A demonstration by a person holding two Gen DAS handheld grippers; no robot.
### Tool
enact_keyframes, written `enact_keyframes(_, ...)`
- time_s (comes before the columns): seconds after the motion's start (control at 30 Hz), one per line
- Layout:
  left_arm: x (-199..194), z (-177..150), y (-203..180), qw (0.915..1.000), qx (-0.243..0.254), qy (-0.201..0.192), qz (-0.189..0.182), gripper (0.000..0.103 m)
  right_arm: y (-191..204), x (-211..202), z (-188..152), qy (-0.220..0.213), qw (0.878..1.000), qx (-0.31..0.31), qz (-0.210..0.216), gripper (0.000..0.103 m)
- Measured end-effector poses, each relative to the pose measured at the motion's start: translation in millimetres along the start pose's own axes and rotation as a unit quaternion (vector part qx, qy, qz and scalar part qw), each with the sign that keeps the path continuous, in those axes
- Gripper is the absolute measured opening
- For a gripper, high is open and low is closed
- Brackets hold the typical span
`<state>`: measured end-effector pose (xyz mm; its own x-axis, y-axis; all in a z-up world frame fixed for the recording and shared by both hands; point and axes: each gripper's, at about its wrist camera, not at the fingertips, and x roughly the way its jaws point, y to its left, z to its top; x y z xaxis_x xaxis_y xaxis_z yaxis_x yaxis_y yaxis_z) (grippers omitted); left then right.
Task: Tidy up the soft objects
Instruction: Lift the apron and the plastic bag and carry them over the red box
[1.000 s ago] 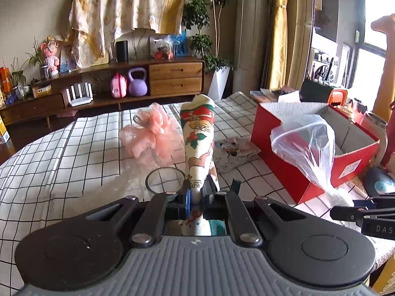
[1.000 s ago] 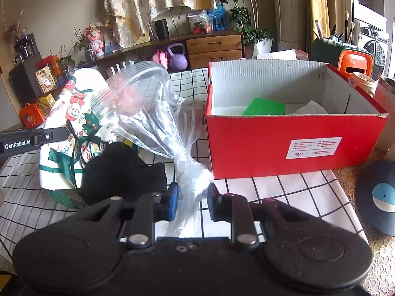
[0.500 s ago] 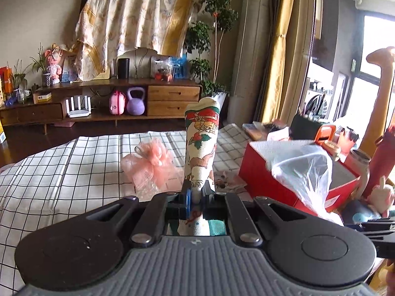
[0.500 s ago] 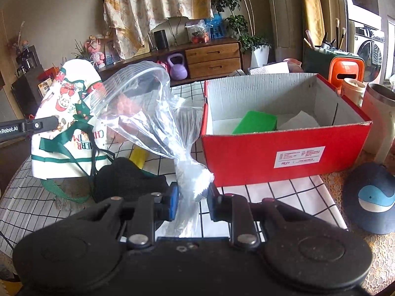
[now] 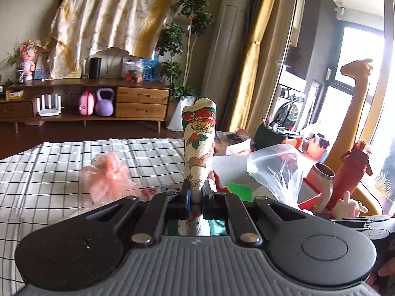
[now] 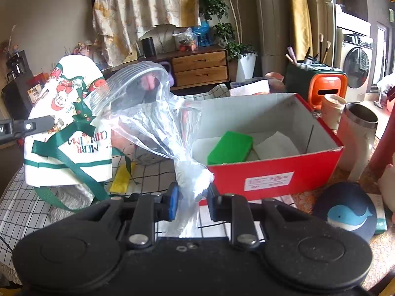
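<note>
My left gripper [image 5: 196,192] is shut on a white Christmas-print cloth bag [image 5: 199,145], which stands up edge-on in the left wrist view. From the right wrist view the same bag [image 6: 66,133] hangs at left with green ribbons trailing, lifted off the checked tablecloth [image 6: 153,175]. My right gripper [image 6: 191,198] is shut on the bunched end of a clear plastic bag [image 6: 153,113], whose open mouth rises up and left. A red cardboard box [image 6: 271,172] holding a green sponge [image 6: 230,148] and white paper sits just right of the plastic bag.
A pink tulle bow [image 5: 108,177] lies on the checked tablecloth [image 5: 49,172]. A steel tumbler [image 6: 358,138], a navy whale-print pad [image 6: 345,212], a red bottle [image 5: 350,172] and an orange stool [image 6: 328,86] crowd the right. A yellow item [image 6: 121,180] lies under the cloth bag.
Both grippers have risen with their loads. The cloth bag now hangs off the table, and the plastic bag is higher beside the red box. Both grips are unchanged.
</note>
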<state>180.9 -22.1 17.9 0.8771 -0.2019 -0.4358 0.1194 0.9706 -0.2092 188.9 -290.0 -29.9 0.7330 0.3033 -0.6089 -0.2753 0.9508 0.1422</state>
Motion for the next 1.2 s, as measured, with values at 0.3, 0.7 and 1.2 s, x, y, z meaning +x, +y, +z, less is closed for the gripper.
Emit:
enact_keyframes(0.3, 30.9, 14.5, -36.7, 0.9986, 0.025, 0.020, -0.043, 0.008, -27.9, 5.3, 24.7, 0.001, 0.999, 0.001, -0.038, 0.023)
enact_keyframes(0.7, 87.6, 35.4, -75.9, 0.9954, 0.041, 0.046, -0.074, 0.008, -50.0, 33.2, 50.2, 0.012, 0.996, -0.027, -0.083, 0.023)
enact_keyframes(1.2, 171.1, 54.1, -91.4, 0.9945, 0.023, 0.058, -0.084, 0.008, -93.5, 94.9, 74.9, 0.039, 0.990, -0.020, -0.133, 0.023)
